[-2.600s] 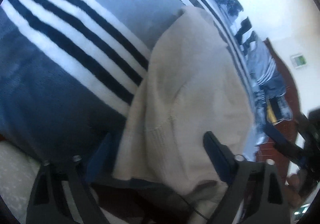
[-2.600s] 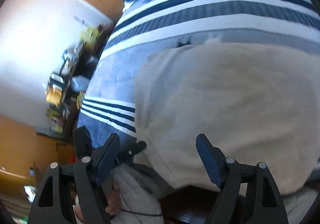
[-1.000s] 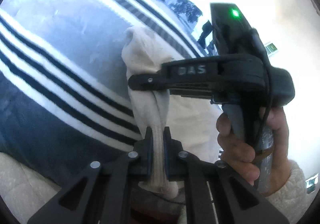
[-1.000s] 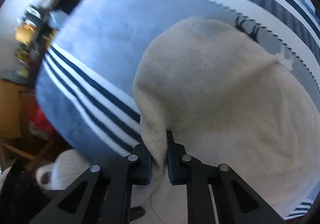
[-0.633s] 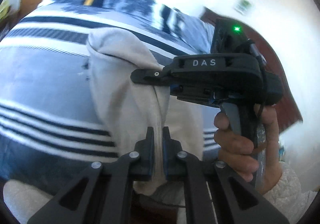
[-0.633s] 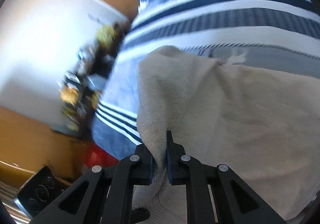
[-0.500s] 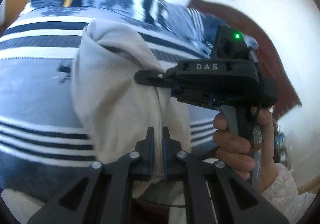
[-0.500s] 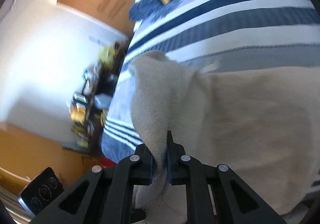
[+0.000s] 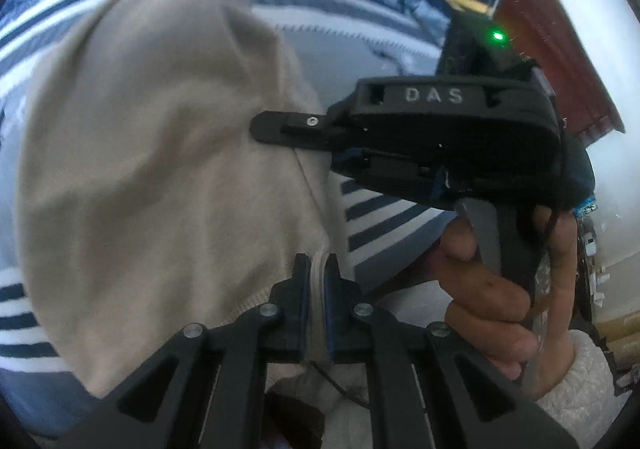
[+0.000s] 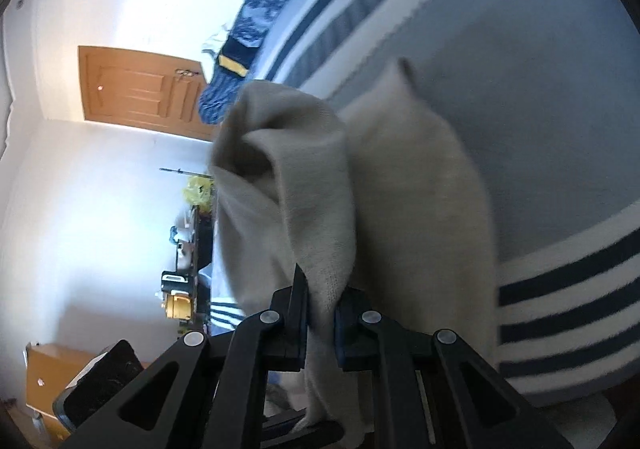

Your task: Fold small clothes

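Observation:
A beige knitted garment (image 9: 152,177) lies partly on a blue and white striped blanket (image 9: 348,37). My left gripper (image 9: 318,281) is shut on the garment's edge at the bottom centre of the left wrist view. The right gripper (image 9: 264,127) shows in that view too, side on, its tip pinching the same cloth higher up, with a hand (image 9: 500,289) around its handle. In the right wrist view my right gripper (image 10: 321,305) is shut on a lifted fold of the garment (image 10: 304,185), which curls over to the left above the part lying on the blanket (image 10: 540,97).
A dark blue patterned cloth with a yellow band (image 10: 236,65) lies at the blanket's far end. A wooden door (image 10: 136,85) and a cluttered shelf (image 10: 188,241) stand by the white wall. Red-brown furniture (image 9: 560,49) is behind the bed.
Both grippers have swept sideways and rolled, carrying the garment's edge over itself. The cloth in the right gripper is now a raised, curled fold. Both grips have held.

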Available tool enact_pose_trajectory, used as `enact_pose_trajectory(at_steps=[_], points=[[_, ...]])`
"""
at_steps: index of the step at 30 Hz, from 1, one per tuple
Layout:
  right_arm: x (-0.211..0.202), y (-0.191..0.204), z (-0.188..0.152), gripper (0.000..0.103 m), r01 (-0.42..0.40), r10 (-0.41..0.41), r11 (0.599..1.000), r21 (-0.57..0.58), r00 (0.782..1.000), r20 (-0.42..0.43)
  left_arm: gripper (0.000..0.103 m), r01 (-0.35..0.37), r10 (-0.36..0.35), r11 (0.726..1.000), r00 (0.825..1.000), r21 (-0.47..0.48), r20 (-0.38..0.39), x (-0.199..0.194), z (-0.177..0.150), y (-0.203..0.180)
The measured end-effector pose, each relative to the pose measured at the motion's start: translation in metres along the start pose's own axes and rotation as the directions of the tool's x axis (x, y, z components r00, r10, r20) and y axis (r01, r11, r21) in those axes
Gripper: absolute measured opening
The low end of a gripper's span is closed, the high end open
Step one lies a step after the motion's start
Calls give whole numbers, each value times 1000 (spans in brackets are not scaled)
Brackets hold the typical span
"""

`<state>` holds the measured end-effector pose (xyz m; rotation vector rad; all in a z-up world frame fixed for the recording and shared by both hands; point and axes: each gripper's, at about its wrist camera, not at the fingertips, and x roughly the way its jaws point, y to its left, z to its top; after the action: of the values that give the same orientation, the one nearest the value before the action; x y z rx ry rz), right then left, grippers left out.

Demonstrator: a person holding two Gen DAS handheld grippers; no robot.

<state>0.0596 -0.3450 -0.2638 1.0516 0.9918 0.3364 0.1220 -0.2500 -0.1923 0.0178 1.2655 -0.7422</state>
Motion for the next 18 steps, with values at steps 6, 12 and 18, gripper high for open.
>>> enact_pose_trajectory(at_steps=[6,12,18], points=[[0,-14,-7,20,64,-64,998,-13,998,27,57,-9,10,998,1000,-54,27,-23,13,14],[-37,38,1,56,109,-81,978,-179,984,158,65,-74,113,970,981,-232,159,-77,34,74],[-9,85,54,56,123,-85,952,-280,986,142,66,-138,219,914,959,-382,178,-89,76,153]])
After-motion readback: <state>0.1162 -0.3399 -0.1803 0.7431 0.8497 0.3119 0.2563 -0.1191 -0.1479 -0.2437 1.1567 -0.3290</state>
